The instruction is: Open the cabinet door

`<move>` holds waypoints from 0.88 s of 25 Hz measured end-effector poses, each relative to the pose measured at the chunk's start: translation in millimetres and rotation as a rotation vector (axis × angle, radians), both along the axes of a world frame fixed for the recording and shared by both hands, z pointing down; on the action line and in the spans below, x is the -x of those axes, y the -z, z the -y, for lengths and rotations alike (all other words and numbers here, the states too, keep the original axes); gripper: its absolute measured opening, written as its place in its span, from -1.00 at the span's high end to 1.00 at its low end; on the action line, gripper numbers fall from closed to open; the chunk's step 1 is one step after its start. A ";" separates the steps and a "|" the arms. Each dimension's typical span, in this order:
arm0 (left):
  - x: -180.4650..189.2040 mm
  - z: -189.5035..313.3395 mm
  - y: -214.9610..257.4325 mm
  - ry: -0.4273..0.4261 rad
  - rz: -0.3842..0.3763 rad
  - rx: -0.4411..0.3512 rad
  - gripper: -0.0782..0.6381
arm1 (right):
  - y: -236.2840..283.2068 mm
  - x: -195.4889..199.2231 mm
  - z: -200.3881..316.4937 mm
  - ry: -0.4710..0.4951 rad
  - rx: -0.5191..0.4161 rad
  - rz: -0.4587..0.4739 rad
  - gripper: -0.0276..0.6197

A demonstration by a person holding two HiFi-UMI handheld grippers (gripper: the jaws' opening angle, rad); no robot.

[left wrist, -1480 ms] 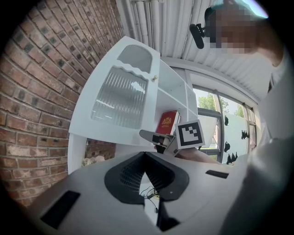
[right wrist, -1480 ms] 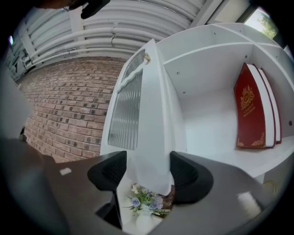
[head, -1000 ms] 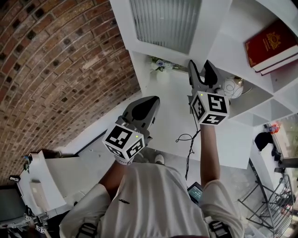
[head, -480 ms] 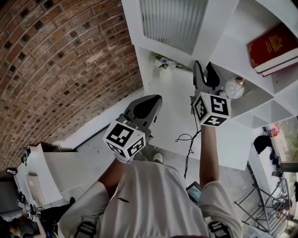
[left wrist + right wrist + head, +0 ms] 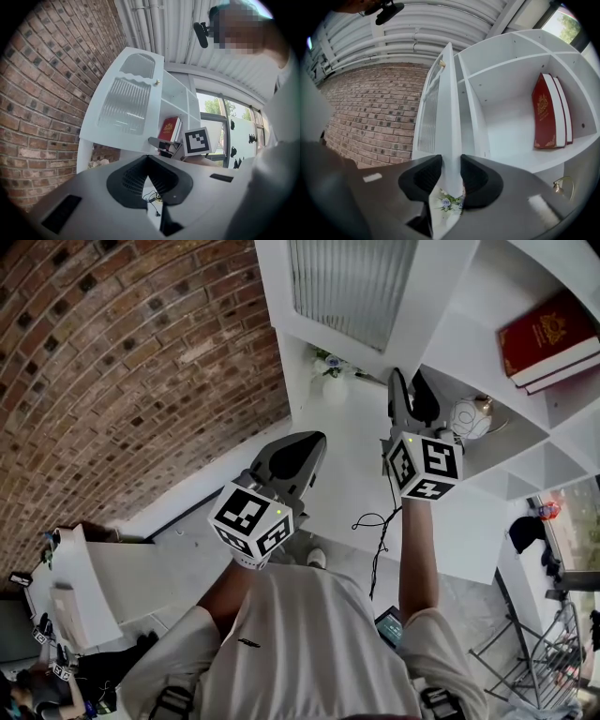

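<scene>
**Head view and both gripper views.** The cabinet door (image 5: 352,287), white-framed with a ribbed glass panel, is shown swung out from the white cabinet (image 5: 525,268) and is seen edge-on in the right gripper view. Its free edge (image 5: 451,117) is held between the two jaws of the right gripper (image 5: 410,381), whose pads are pressed against both faces. These jaws have just been closing, with the door's edge between them. A small knob (image 5: 157,82) is seen near the far corner of the door. The left gripper (image 5: 305,448) is held beside and below the right one, apart from the door, with its jaws brought together on nothing (image 5: 147,157).

On the panel side of the door, open space runs to the brick wall (image 5: 122,362). On the other side, the open compartments are exposed. A red book (image 5: 543,117) stands upright against a divider in one of them. A round ornament (image 5: 469,416) lies just beside the right gripper. A small bunch of flowers (image 5: 447,202) is visible below the door's lower edge.
</scene>
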State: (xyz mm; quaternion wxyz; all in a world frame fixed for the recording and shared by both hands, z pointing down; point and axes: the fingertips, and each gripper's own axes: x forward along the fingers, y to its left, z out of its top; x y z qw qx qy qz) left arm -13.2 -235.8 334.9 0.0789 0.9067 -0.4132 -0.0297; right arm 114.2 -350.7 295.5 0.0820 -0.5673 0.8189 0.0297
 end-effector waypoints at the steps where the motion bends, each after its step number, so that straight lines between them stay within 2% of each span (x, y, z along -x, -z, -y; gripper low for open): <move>1: 0.2 -1.5 -0.1 0.001 0.000 -0.001 0.76 | -0.1 1.0 -1.7 0.002 0.000 0.001 0.53; 22: 16.4 -17.9 -5.8 0.055 -0.004 0.009 0.76 | 0.1 14.1 -30.6 0.020 -0.019 -0.003 0.59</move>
